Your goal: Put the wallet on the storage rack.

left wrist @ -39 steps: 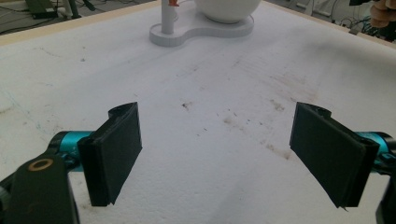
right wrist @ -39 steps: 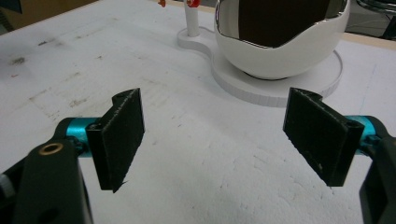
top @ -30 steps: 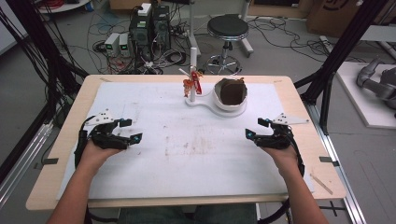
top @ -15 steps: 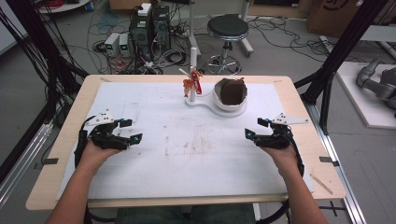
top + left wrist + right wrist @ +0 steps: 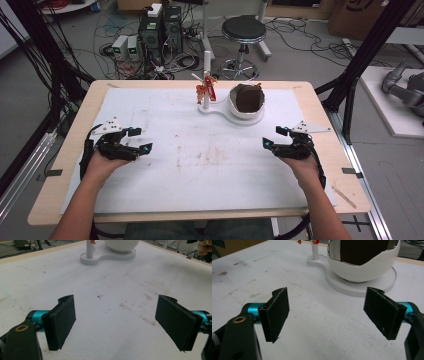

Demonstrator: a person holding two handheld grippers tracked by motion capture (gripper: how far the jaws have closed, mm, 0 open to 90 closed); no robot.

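Note:
A white stand [image 5: 220, 109] sits at the far middle of the table, with a thin white post [image 5: 206, 90] carrying small red pieces [image 5: 203, 90] and a white egg-shaped bowl [image 5: 246, 101] with a dark brown inside. My left gripper [image 5: 139, 140] rests low at the left of the white mat, open, nothing between its jaws [image 5: 117, 322]. My right gripper [image 5: 275, 138] rests at the right, also open and empty [image 5: 327, 315]. In the right gripper view the bowl [image 5: 362, 260] and post [image 5: 315, 250] lie just ahead.
The white mat [image 5: 200, 150] is stained with brown marks in the middle. Wooden table edges [image 5: 340, 165] frame it. Beyond the far edge stand a stool [image 5: 243, 31], computer boxes [image 5: 160, 25] and cables. Black frame poles rise at both sides.

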